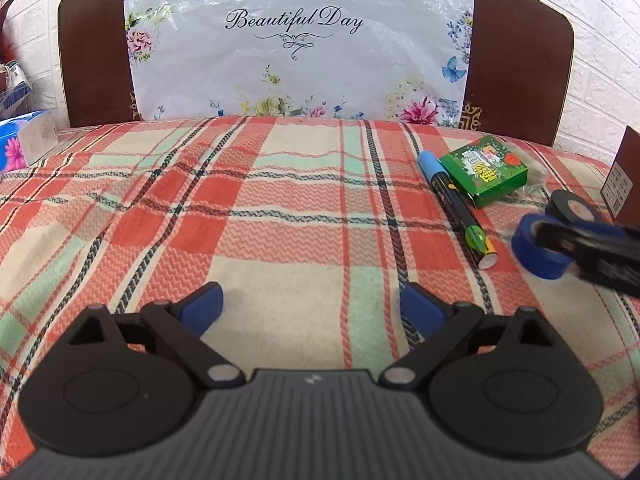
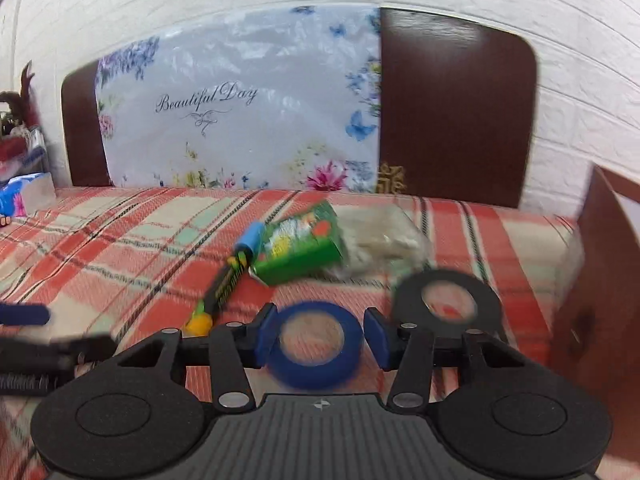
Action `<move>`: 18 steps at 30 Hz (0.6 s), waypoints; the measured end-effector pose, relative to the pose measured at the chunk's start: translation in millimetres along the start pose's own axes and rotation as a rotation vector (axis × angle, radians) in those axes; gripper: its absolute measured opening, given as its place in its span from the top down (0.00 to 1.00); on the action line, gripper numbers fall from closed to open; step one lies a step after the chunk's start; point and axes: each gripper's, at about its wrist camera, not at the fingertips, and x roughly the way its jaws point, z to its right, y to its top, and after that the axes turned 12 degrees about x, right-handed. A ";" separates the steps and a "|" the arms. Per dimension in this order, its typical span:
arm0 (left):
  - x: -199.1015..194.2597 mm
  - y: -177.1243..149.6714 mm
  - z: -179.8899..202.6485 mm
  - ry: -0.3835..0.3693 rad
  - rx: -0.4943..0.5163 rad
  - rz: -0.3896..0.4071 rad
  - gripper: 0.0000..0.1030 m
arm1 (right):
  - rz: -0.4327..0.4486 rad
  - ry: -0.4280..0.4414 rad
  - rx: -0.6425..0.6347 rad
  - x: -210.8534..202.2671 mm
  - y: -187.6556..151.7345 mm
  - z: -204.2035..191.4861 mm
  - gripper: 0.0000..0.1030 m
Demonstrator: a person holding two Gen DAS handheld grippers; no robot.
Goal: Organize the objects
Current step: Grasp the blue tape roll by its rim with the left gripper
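A blue tape roll lies flat on the plaid blanket, and my right gripper is shut on it, a blue pad against each side. In the left wrist view the same gripper reaches in from the right over the blue tape roll. A black tape roll lies just beyond it to the right. Further back are a black marker with a blue cap and a green box. My left gripper hangs wide open over bare blanket with nothing between its fingers.
A crumpled clear plastic bag sits behind the green box. A brown headboard with a flowered plastic sheet closes the far side. A tissue box stands at the far left, and a brown board at the right edge.
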 end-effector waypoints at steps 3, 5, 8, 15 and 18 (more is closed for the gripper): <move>0.0 0.1 -0.4 0.000 0.000 0.000 0.05 | 0.010 -0.005 -0.006 -19.9 -5.6 6.1 0.38; 0.2 0.0 -0.6 0.000 0.000 0.000 0.05 | 0.005 -0.007 -0.031 -20.5 -9.1 4.7 0.31; 0.4 0.0 -0.5 -0.002 0.000 -0.001 0.04 | -0.060 -0.024 -0.076 -2.4 -6.8 -6.0 0.31; 1.2 -0.1 1.1 0.000 0.006 -0.004 0.04 | -0.105 -0.009 -0.083 22.5 1.3 -9.3 0.46; 1.2 -0.3 1.2 0.000 0.006 -0.004 0.04 | -0.109 -0.005 -0.094 4.8 -7.0 -5.6 0.46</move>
